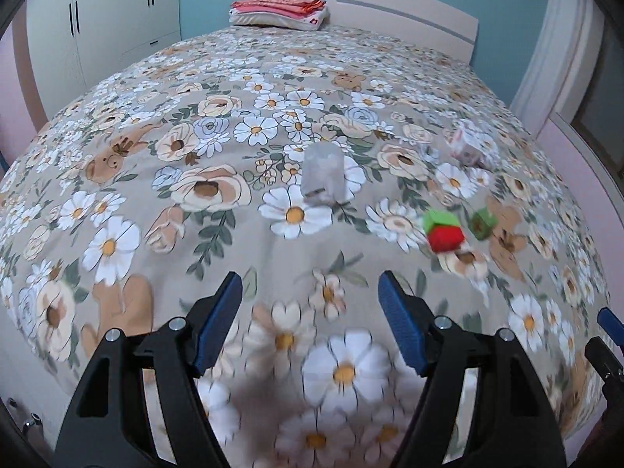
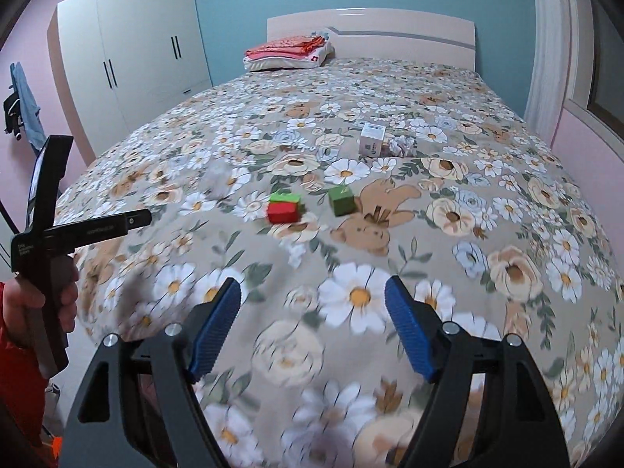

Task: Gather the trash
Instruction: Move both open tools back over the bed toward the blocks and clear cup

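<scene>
From the left wrist view, the left gripper (image 1: 310,296) hangs over the floral bedspread (image 1: 163,179) with its jaws spread wide and nothing between them. Ahead lies a clear plastic cup (image 1: 323,175); a red-and-green box (image 1: 444,232) sits to its right.

From the right wrist view, the right gripper (image 2: 312,304) is likewise agape and empty. The red-and-green box (image 2: 284,207), a green cube (image 2: 341,200) and a white carton (image 2: 372,139) rest farther up the bed.
</scene>
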A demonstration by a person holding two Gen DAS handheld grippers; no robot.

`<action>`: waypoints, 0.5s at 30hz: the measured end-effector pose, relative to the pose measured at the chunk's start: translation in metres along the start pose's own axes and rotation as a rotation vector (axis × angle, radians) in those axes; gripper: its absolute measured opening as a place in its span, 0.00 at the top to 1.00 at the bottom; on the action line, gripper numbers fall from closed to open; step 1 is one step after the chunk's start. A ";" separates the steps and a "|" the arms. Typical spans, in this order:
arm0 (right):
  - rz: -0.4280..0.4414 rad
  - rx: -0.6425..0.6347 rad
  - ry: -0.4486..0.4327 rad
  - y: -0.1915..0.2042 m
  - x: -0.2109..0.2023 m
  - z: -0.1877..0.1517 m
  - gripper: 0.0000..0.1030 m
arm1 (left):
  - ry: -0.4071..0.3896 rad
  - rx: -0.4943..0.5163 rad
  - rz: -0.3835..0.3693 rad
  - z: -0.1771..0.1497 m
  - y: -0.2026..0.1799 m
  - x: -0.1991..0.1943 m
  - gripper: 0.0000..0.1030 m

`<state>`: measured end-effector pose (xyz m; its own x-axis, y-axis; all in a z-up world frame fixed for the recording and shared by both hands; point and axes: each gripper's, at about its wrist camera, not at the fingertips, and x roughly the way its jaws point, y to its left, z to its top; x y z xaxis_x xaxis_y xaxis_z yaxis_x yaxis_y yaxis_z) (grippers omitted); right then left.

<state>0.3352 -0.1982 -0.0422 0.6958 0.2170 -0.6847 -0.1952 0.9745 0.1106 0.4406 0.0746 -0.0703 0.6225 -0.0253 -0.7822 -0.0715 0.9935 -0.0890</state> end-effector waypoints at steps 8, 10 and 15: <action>-0.009 -0.002 0.034 -0.016 0.059 0.029 0.24 | 0.015 -0.024 0.007 0.037 -0.003 0.054 0.30; -0.009 -0.003 0.041 -0.019 0.072 0.035 0.24 | 0.020 -0.028 0.006 0.045 -0.005 0.067 0.30; -0.013 -0.009 0.066 -0.028 0.112 0.052 0.24 | 0.032 -0.034 0.009 0.060 -0.007 0.098 0.30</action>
<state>0.4545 -0.1980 -0.0851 0.6513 0.2001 -0.7320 -0.1928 0.9766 0.0955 0.5491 0.0723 -0.1097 0.5964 -0.0204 -0.8024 -0.1039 0.9893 -0.1024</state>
